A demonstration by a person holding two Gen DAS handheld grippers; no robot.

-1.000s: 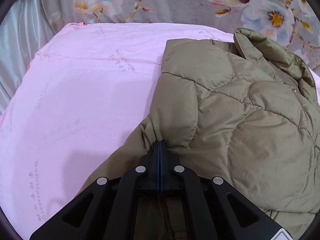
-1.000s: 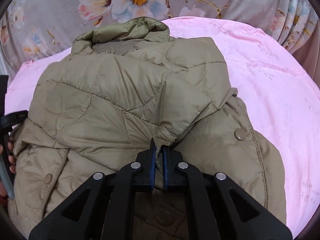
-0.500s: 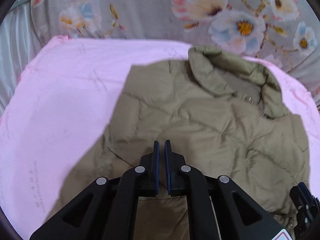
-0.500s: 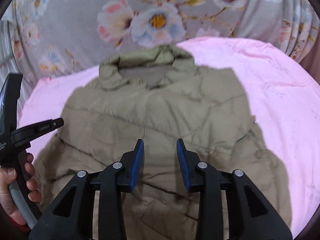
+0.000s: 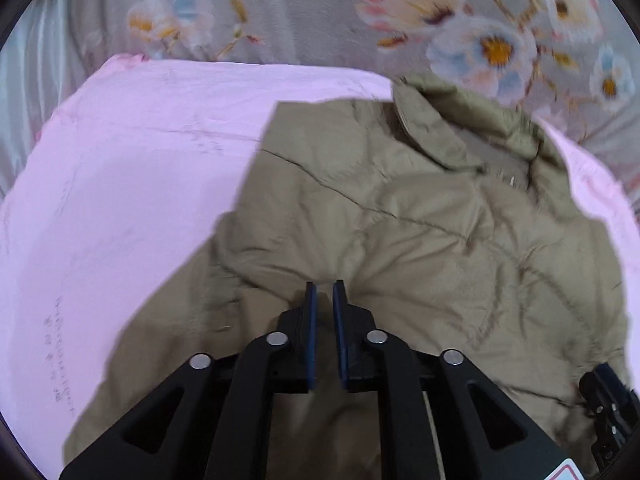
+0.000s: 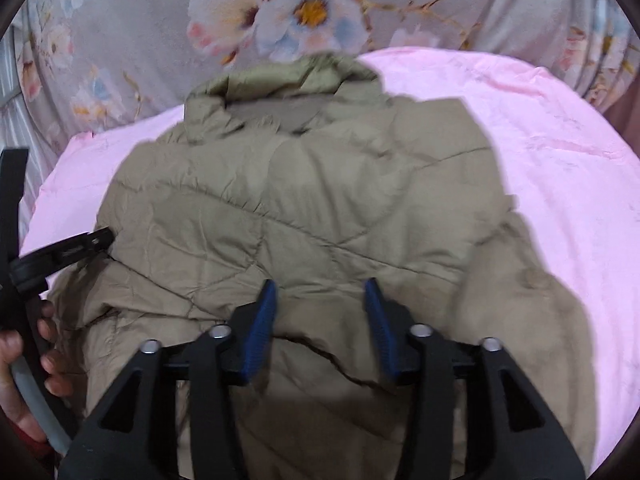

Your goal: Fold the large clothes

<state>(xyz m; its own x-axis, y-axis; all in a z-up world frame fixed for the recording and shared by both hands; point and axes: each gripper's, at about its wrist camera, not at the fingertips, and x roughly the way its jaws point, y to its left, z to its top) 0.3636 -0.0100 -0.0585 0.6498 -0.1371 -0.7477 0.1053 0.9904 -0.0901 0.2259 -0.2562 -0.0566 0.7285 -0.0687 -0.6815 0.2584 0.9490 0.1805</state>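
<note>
An olive quilted jacket (image 5: 420, 240) (image 6: 320, 208) lies on a pink sheet (image 5: 120, 200) (image 6: 560, 160), collar at the far end, both sides folded in over the middle. My left gripper (image 5: 324, 290) hovers over the jacket's near left part; its jaws are opening, a narrow gap between the blue pads with no cloth in it. My right gripper (image 6: 320, 290) hangs above the jacket's middle, jaws opening wide, nothing between them. The left gripper's black frame (image 6: 60, 256) also shows at the right wrist view's left edge, held by a hand (image 6: 20, 360).
A grey cloth with large flowers (image 5: 480, 40) (image 6: 300, 12) lies behind the pink sheet. Pale striped fabric (image 5: 28, 80) sits at the far left. Part of the right gripper's black body (image 5: 608, 408) shows at the lower right of the left wrist view.
Both grippers have let go of the jacket folds and opened, the right one much wider. Both have drawn back and risen, so more of the jacket and collar shows.
</note>
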